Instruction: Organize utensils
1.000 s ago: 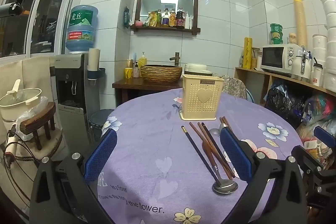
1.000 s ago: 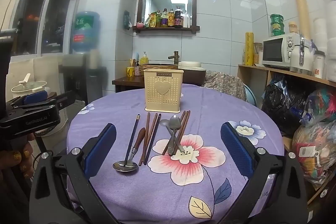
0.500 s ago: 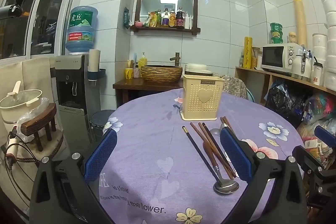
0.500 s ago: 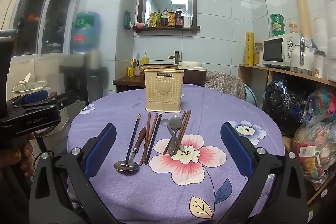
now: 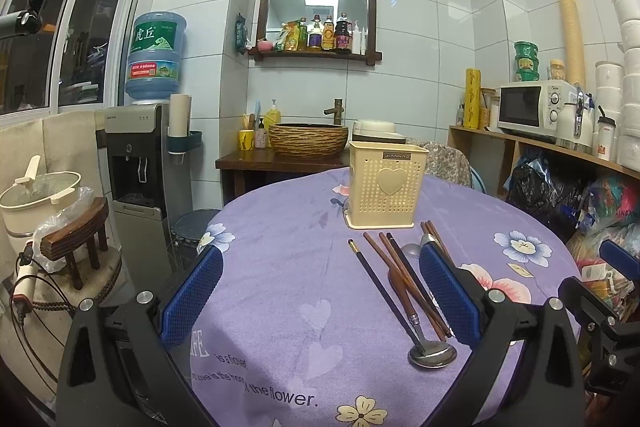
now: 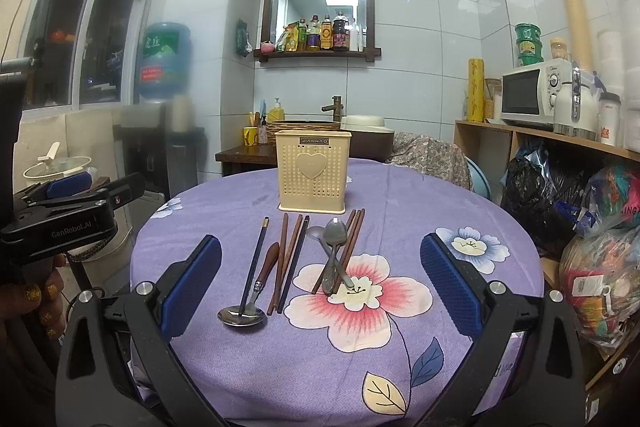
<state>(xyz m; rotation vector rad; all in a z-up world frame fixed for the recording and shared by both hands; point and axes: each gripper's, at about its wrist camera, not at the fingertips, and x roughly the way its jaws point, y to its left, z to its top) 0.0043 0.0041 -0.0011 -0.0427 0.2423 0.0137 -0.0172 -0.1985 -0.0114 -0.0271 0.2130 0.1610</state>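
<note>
- Both claws, left claw point(image 5: 320, 285) and right claw point(image 6: 320, 275), are held wide open and empty above the purple-clothed table point(image 6: 400, 367).
- Chopsticks point(image 6: 290, 259), a ladle point(image 6: 244, 315) and two crossed spoons point(image 6: 334, 255) are laid flat just before the cream utensil holder point(image 6: 313, 175), which is seen upright.
- A slip is risked: thin sticks lying touching may be pinched in pairs, or the light holder knocked over.
</note>
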